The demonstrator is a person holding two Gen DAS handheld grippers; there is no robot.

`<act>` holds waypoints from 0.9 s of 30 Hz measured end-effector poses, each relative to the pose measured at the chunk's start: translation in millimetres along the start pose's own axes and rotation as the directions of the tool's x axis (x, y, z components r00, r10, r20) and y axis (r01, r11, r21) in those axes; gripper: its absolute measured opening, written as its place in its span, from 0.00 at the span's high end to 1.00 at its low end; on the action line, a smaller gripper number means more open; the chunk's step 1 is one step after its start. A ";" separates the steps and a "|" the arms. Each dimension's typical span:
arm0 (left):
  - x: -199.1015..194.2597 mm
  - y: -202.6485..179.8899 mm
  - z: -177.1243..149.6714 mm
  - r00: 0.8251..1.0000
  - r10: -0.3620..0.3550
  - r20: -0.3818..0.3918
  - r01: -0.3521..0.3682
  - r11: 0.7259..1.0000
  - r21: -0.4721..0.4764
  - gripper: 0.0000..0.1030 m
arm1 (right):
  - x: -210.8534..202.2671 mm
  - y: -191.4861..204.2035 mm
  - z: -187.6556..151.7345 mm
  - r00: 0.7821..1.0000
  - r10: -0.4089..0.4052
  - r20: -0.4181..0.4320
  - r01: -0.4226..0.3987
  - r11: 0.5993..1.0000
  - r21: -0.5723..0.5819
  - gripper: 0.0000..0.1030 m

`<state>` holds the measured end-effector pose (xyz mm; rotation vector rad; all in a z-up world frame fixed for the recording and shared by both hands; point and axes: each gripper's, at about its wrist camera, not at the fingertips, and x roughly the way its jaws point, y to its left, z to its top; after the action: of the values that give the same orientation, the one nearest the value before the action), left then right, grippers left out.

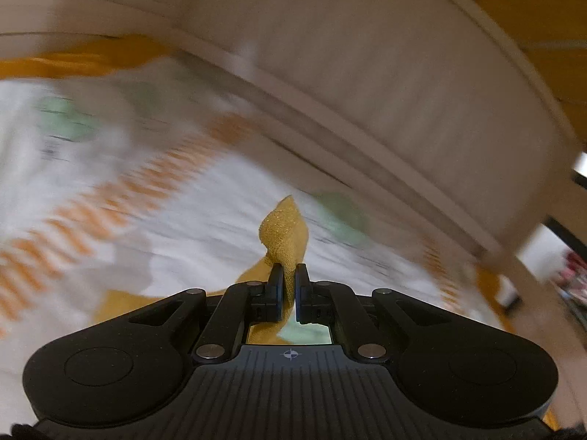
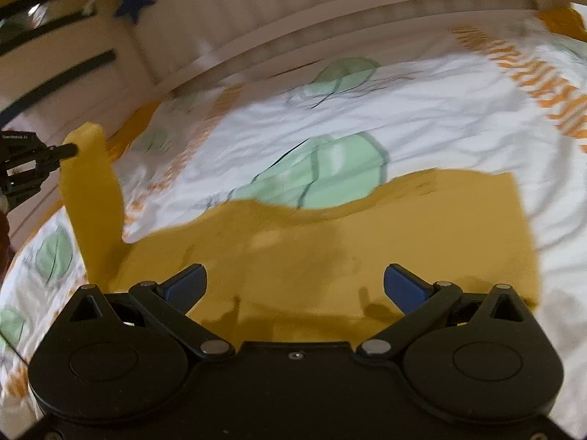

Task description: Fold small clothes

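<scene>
Bed sheet (image 2: 422, 117), white with green and orange print, below a pale slatted rail (image 2: 330, 18). Mustard cloth (image 2: 330, 242) lies flat on the sheet; its left strip is lifted. Left tool (image 1: 289, 280) is clamped on that corner. Right tool (image 2: 295, 286) hovers above the cloth, fingers spread, holding nothing.

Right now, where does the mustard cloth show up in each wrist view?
Left wrist: mustard cloth sits centre, a bunched corner pinched in the shut left tongs.
Right wrist: it spreads across the lower middle, under the open right tongs, a strip lifted at left.
Shared landmark: the patterned white bedsheet.
</scene>
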<state>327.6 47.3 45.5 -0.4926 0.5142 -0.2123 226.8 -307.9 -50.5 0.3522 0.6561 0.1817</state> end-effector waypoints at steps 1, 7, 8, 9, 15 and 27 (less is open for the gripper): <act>8.0 -16.7 -7.3 1.000 -0.025 -0.011 0.025 1.000 0.016 0.95 | -2.7 -6.4 3.5 1.000 -0.010 0.009 0.010 1.000 0.017 0.01; 62.6 -89.4 -70.4 0.983 -0.127 -0.133 0.134 0.990 0.041 0.95 | -17.3 -40.7 17.9 0.996 -0.073 0.051 0.067 0.991 0.114 0.01; 71.1 -98.2 -82.1 0.981 -0.124 -0.152 0.134 0.989 0.057 0.95 | -19.3 -46.2 19.4 0.995 -0.085 0.055 0.077 0.989 0.130 0.01; 80.8 -105.2 -95.0 0.977 -0.119 -0.175 0.134 0.988 0.074 0.95 | -21.5 -51.8 20.7 0.993 -0.098 0.060 0.089 0.986 0.145 0.01; 117.4 -119.5 -147.7 0.942 -0.138 -0.306 0.181 0.977 0.115 0.85 | -32.8 -74.9 28.2 0.984 -0.152 0.095 0.129 0.969 0.211 0.01; 69.3 -101.6 -149.3 0.968 -0.084 -0.238 0.151 0.947 0.283 0.59 | -16.0 -69.7 22.5 0.989 -0.123 0.085 0.110 0.984 0.137 0.00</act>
<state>302.0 -121.2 -45.7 -0.2030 0.6602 -0.4579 232.2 -382.7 -51.1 0.4450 0.5955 0.0096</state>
